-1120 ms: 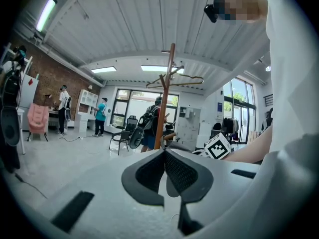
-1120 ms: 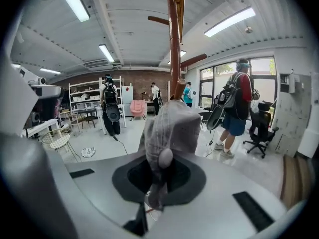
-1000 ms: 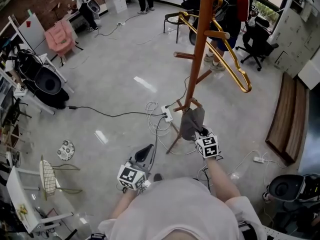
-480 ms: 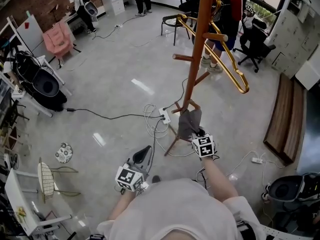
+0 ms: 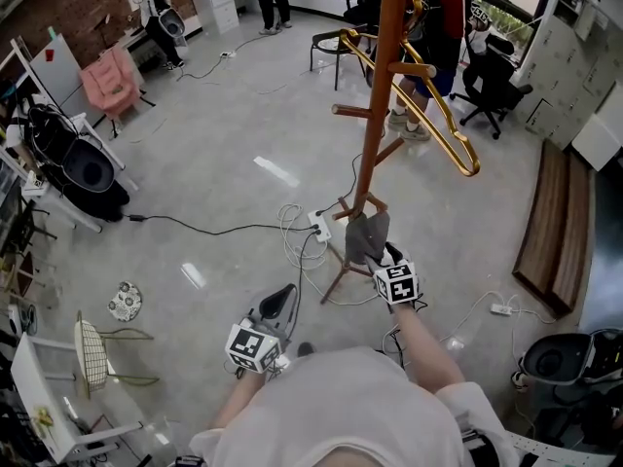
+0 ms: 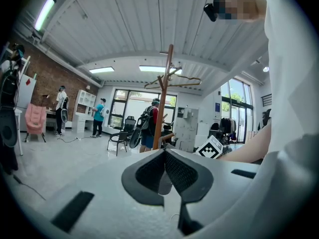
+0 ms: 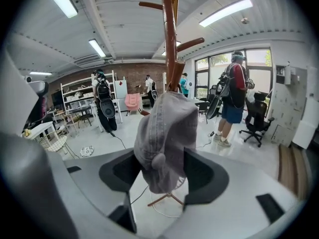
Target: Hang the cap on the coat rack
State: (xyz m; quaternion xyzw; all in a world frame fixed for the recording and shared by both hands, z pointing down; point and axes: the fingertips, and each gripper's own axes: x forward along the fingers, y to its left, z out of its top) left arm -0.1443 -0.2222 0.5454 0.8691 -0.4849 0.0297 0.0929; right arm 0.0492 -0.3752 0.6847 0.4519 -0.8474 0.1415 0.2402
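Observation:
A grey cap hangs on a low peg of the brown wooden coat rack, just above its splayed feet. My right gripper sits right behind the cap. In the right gripper view the cap droops between the jaws of the right gripper, which are opening and stand wide apart on either side of it. The rack's pole rises behind the cap. My left gripper is held low near my body, away from the rack. In its own view the left gripper has its tips together with nothing between them.
A gold clothes hanger hangs from an upper peg. A power strip with white cables lies by the rack's feet. A person stands behind the rack near an office chair. A wooden bench is at the right.
The cap and the right gripper have shifted slightly up and left in the view, staying at the low peg. The left gripper has barely moved.

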